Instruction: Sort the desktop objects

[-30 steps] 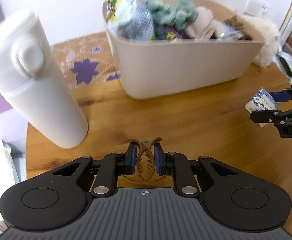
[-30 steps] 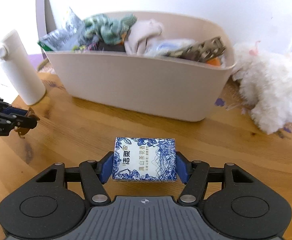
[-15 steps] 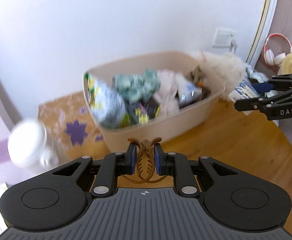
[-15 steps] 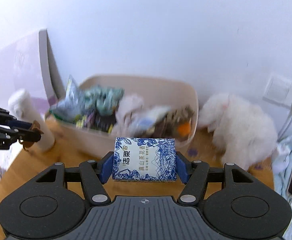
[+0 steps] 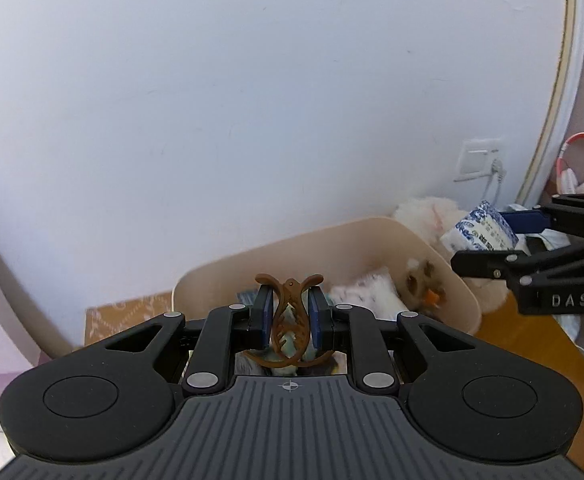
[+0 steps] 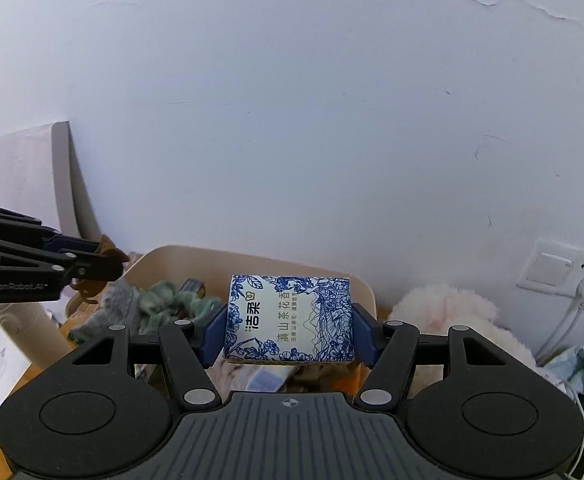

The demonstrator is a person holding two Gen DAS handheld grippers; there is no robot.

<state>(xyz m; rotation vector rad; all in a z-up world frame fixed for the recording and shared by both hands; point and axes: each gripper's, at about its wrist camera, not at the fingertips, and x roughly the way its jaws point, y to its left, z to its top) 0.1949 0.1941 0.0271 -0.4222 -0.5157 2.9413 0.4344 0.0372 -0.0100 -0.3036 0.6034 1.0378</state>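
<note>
My left gripper [image 5: 289,322] is shut on a brown hair claw clip [image 5: 289,312], held up above the near edge of the beige bin [image 5: 279,258]. My right gripper [image 6: 289,326] is shut on a blue-and-white tissue pack [image 6: 287,320] and hangs over the same beige bin [image 6: 304,268]. In the left wrist view the right gripper [image 5: 492,236] with the tissue pack [image 5: 478,232] shows at the right, above the bin's right end. In the right wrist view the left gripper [image 6: 103,266] shows at the left with the clip [image 6: 105,246]. The bin holds cloths and packets.
A white fluffy toy [image 6: 448,312] lies right of the bin by the wall. A wall socket [image 6: 552,272] with a cable sits at the right. Wooden table [image 5: 532,340] shows beside the bin. A patterned mat [image 5: 127,316] lies at the left. Pink headphones [image 5: 580,160] hang far right.
Both grippers have risen from near the tabletop to above the bin, each keeping its object. The white bottle has dropped out of the left wrist view.
</note>
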